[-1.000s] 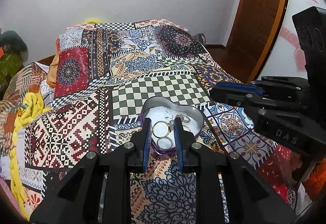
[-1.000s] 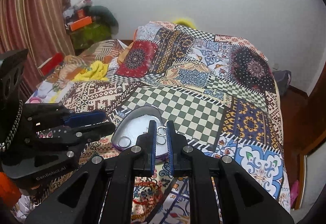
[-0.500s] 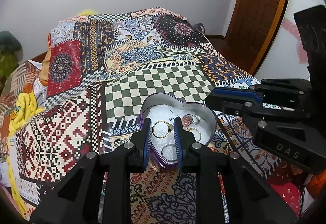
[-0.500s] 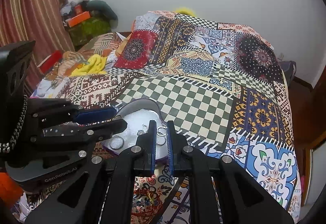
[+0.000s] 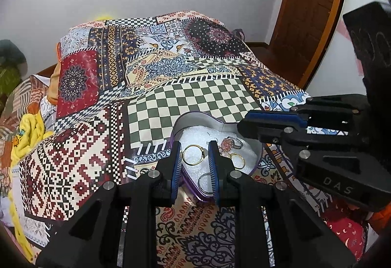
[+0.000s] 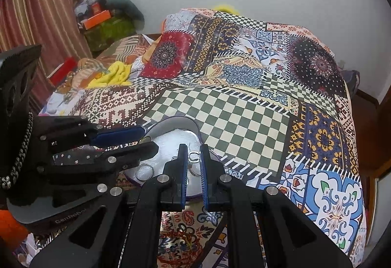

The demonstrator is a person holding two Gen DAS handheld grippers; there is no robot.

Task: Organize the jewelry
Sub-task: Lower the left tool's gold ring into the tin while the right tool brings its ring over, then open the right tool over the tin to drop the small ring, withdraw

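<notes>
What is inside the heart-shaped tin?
The tin holds white padding, a pink-stone ring, a gold ring and a silver ring. The tools hide its near part.

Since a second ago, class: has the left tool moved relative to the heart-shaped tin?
Yes. The left tool has advanced over the heart-shaped tin, whose near tip now sits between its fingers.

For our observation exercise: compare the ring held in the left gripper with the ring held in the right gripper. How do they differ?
The gold ring in the left gripper is yellow and larger; the silver ring in the right gripper is pale metal and smaller. The gold ring spans a wider jaw gap, the silver ring a narrower one. Both are held over the heart-shaped tin.
</notes>
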